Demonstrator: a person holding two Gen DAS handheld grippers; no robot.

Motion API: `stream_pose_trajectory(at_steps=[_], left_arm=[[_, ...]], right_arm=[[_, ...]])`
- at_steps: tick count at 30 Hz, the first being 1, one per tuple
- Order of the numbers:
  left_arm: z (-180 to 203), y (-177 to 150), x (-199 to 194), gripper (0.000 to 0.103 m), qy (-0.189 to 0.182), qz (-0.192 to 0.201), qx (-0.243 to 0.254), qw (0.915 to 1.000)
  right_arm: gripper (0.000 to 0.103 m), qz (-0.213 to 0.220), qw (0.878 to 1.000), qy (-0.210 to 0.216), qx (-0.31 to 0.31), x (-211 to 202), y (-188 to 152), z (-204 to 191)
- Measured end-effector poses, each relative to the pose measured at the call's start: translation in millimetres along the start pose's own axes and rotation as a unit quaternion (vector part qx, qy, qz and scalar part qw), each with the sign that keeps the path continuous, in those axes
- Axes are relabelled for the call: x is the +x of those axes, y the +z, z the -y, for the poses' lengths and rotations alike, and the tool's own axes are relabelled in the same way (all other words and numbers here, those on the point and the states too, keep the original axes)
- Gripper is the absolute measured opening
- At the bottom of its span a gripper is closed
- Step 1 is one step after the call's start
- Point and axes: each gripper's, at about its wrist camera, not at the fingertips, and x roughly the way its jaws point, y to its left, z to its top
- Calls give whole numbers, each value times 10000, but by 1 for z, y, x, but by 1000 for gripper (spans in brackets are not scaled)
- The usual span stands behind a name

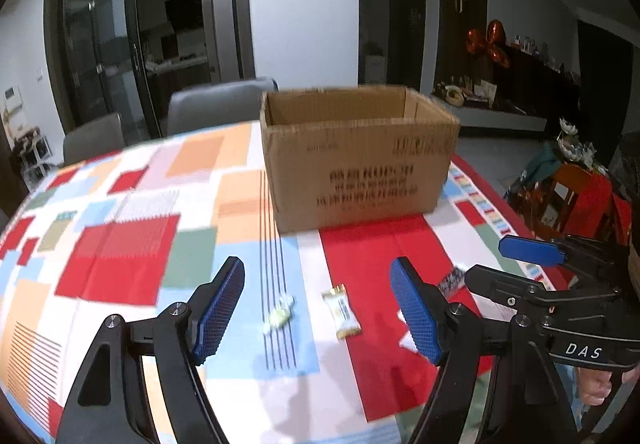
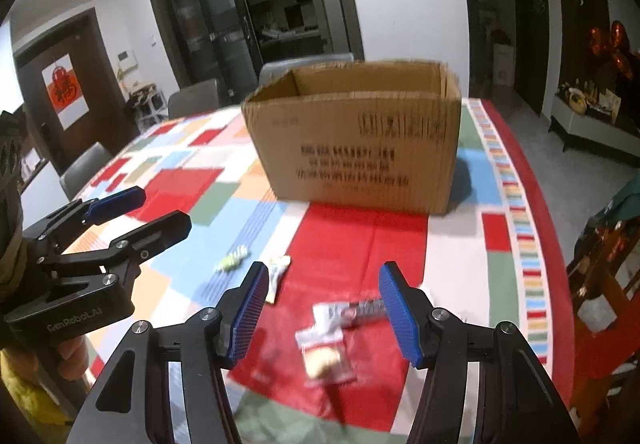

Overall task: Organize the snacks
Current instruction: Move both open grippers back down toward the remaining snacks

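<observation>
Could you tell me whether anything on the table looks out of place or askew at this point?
Four small snack packets lie scattered at odd angles on the tablecloth before the open cardboard box: a green candy, a white-gold packet, a red-edged packet and a dark wrapper. Nothing looks spilled or damaged.

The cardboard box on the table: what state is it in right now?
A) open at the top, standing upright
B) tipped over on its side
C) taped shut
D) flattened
A: the cardboard box stands upright on the patchwork tablecloth with its top open, so its inner walls show; the small snack packets, such as the white and gold packet, lie on the cloth in front of it.
</observation>
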Motion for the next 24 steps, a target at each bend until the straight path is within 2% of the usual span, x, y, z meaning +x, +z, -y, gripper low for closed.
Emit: stream_pose_trajectory(at_steps=[13, 24], left_arm=[[5, -42, 33, 72, -130, -691, -24, 9975], [7, -53, 73, 66, -383, -1116, -132, 9929]], right_arm=[[58, -894, 9958, 167, 91, 35, -50, 3], [52, -1225, 9925, 67, -9, 58, -62, 4]])
